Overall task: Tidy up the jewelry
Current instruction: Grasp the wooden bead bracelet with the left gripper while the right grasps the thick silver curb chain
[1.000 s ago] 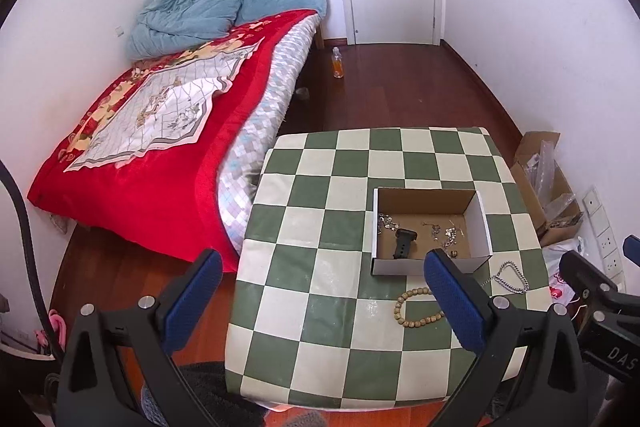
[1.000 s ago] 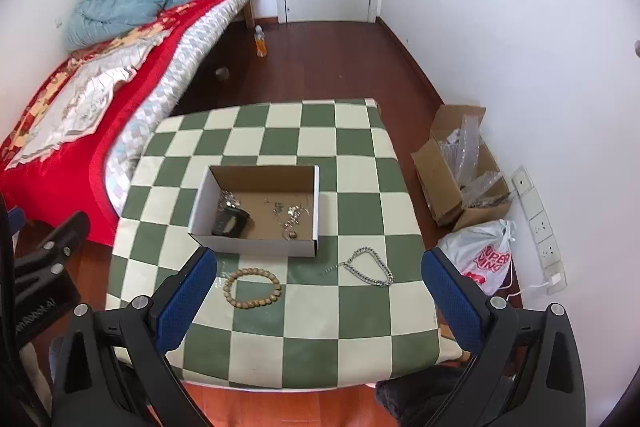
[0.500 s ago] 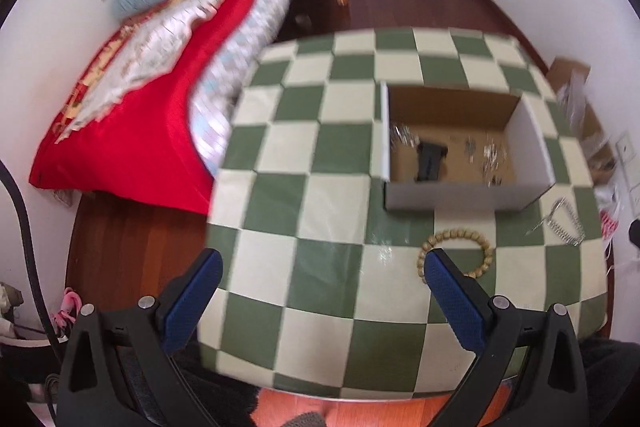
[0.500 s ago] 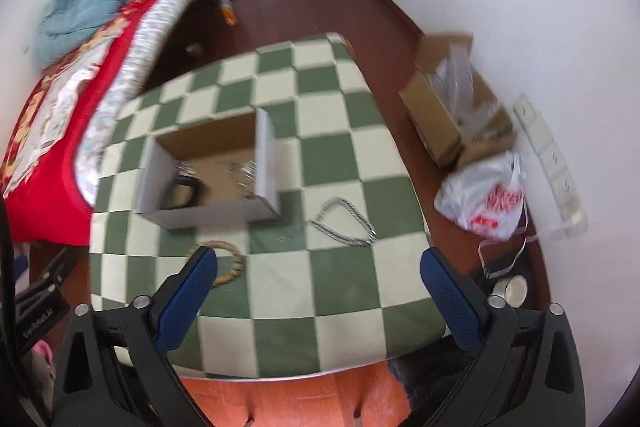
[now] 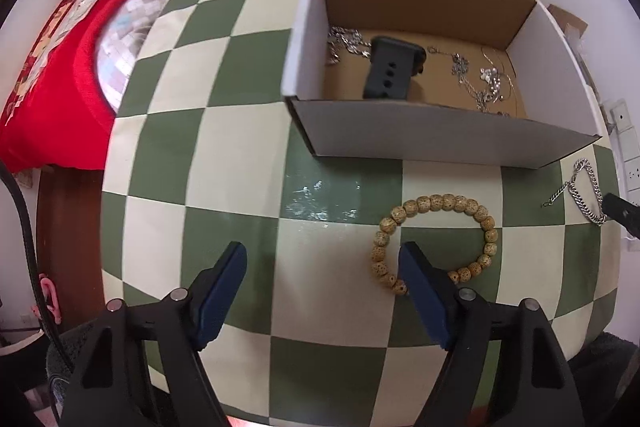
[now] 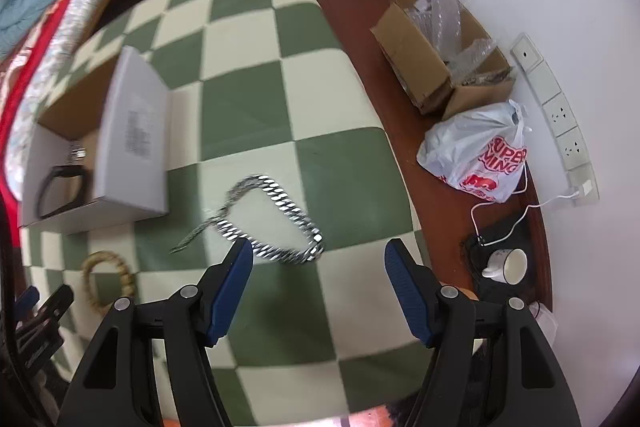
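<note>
Your left tool (image 5: 322, 263) hangs released over the green-and-cream checkered bench (image 5: 240, 155), its blue fingers spread wide with nothing between them. The wooden bead bracelet (image 5: 436, 239) lies flat on the bench at that tool's right finger: the fingertip sits inside the ring's near-left part and covers a bit of the beads there, though you cannot tell if it touches them. Just beyond the bracelet stands the open cardboard box (image 5: 440, 143), holding a black watch strap (image 5: 390, 73) and some thin silver chains (image 5: 480, 83).

Your right tool (image 6: 319, 255) is likewise released, fingers wide apart and empty. The silver link chain (image 6: 272, 223) lies on the bench just ahead of it, its near end reaching between the fingertips beside the left finger, the rest running off to the far left. The box is further left in this view, and the bracelet lies near left, by the left tool's tip.

Right of the bench, on the wooden floor, you have a white plastic bag (image 6: 480, 155) and a brown carton (image 6: 432, 67).
</note>
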Demonstrator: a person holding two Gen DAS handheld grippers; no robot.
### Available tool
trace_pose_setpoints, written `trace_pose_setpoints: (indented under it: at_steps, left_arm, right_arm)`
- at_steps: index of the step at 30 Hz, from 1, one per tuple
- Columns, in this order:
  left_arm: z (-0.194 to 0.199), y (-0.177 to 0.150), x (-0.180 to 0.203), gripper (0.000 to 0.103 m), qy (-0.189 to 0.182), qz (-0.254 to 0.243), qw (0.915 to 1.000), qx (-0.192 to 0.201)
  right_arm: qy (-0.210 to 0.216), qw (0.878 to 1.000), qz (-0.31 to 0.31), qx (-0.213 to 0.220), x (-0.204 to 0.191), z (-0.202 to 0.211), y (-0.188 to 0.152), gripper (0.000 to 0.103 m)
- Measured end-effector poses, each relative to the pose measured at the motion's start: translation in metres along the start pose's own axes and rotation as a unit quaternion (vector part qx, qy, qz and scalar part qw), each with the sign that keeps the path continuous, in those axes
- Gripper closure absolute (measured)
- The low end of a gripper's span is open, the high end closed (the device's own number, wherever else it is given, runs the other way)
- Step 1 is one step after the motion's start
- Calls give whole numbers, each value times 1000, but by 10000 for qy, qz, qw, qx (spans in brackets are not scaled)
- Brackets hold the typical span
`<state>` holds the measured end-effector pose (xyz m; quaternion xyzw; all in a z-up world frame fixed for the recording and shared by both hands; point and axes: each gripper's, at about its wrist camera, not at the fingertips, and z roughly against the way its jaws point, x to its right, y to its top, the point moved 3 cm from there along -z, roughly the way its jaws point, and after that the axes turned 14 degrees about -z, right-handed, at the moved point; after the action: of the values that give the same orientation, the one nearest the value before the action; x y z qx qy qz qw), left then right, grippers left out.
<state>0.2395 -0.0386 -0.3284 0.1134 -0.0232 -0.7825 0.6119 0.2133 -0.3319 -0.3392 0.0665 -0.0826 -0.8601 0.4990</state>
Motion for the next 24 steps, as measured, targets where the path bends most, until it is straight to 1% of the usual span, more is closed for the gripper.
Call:
trace_pose_setpoints:
  at_steps: [7,9,10,11,13,15,16,17,18,19,20,21,22,24]
  left_arm:
    - [-10,-1,9,27,-93,-63,9999,-65]
    - [-12,-1,11,27,-99,-96,9999,-63]
    - [-13,-1,12,30,-130,-108,9998,-59]
    - [-14,-2,13,38,-158,-118,9998,-73]
    - [-15,-1,13,40,-221,-108,9997,-58]
    - [-15,-1,15,45,-290,-124,9995,-45]
    - [-15,-1,15,57,-390,-139,9991,-4]
    - [-14,-1,18,72,-495,-158,9986,35]
    - [-13,-1,20,78,-530,-192,9984,45]
    - [-12,-1,22,91,-525,-243,9983,39]
    - [-12,-1,24,96,-545,-306,9980,34]
    - [-11,-2,25,96,-543,-331,9980,29]
    - [-11,-4,26,96,-545,-351,9979,26]
    - [-10,-9,24,96,-572,-357,9977,13]
  right_arm:
    - [-104,9998,-64,-156,-1,-32,11,33]
    - [-131,9999,5,-67,-6,-33,13,33]
    - [-123,9999,16,-42,-7,-34,13,33]
    - [-119,9999,28,-37,-8,-34,13,33]
    - [-110,9999,66,-21,-11,-35,13,33]
    - [-102,9999,105,-3,-15,-35,12,35]
    - [-91,9999,136,22,-17,-34,12,38]
    - [-80,9998,162,34,-19,-34,11,40]
    - [-71,9998,194,39,-21,-33,11,45]
    - [-60,9997,240,51,-23,-32,10,52]
    - [-49,9996,268,64,-24,-30,9,57]
    - [-37,9995,294,68,-26,-29,8,68]
    - [-28,9995,325,59,-27,-28,7,83]
    - [12,9994,355,-4,-28,-27,4,95]
